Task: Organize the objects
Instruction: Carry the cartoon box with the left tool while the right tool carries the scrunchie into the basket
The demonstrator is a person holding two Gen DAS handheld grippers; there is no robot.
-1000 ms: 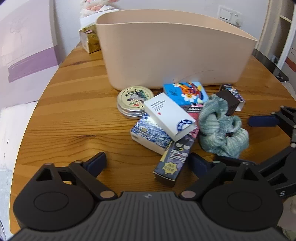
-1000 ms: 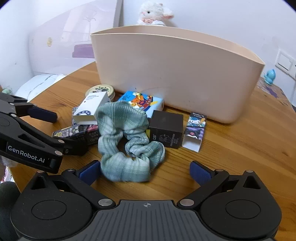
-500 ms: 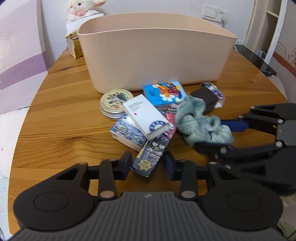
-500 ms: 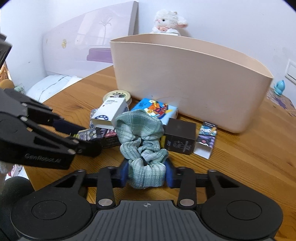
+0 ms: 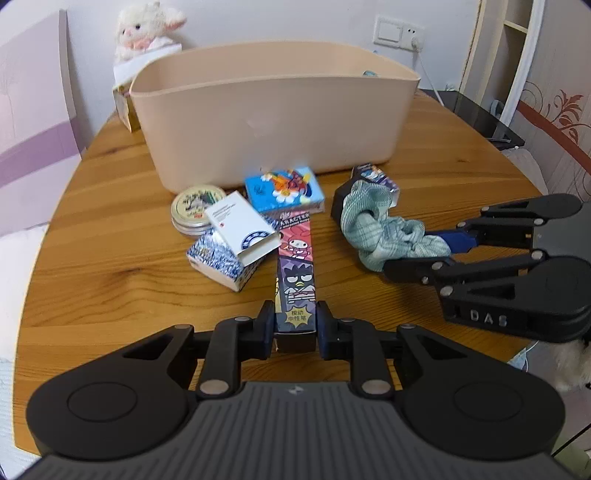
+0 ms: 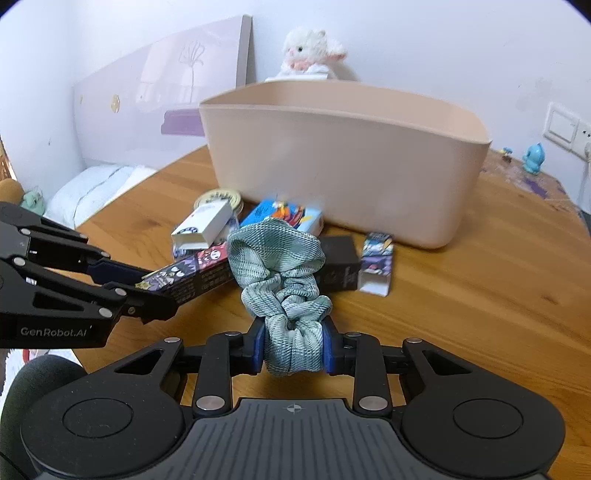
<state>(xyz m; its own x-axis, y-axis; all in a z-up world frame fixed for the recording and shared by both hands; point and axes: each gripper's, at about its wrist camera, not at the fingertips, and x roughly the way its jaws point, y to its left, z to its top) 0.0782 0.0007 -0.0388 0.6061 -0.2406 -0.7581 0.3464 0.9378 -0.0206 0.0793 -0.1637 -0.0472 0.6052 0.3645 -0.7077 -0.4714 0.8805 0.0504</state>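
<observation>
My left gripper (image 5: pixel 295 325) is shut on the near end of a long cartoon-printed pen box (image 5: pixel 295 266), also seen in the right wrist view (image 6: pixel 192 275). My right gripper (image 6: pixel 293 349) is shut on a green plaid scrunchie (image 6: pixel 280 266), also seen in the left wrist view (image 5: pixel 384 229), lifted over the table. A large beige bin (image 5: pixel 273 118) stands open at the back. In front of it lie a round tin (image 5: pixel 195 208), a white box (image 5: pixel 242 227) on a blue-patterned box (image 5: pixel 218 264), and a blue cartoon pack (image 5: pixel 284 188).
A black box (image 6: pixel 340 267) and a small open purple carton (image 6: pixel 376 262) lie before the bin on the round wooden table (image 5: pixel 110 258). A plush lamb (image 5: pixel 144 26) sits behind the bin. A bed lies left of the table.
Both grippers closed from open: the left on the pen box, the right on the scrunchie. Both have since risen, and the pen box has swung straight toward the bin.
</observation>
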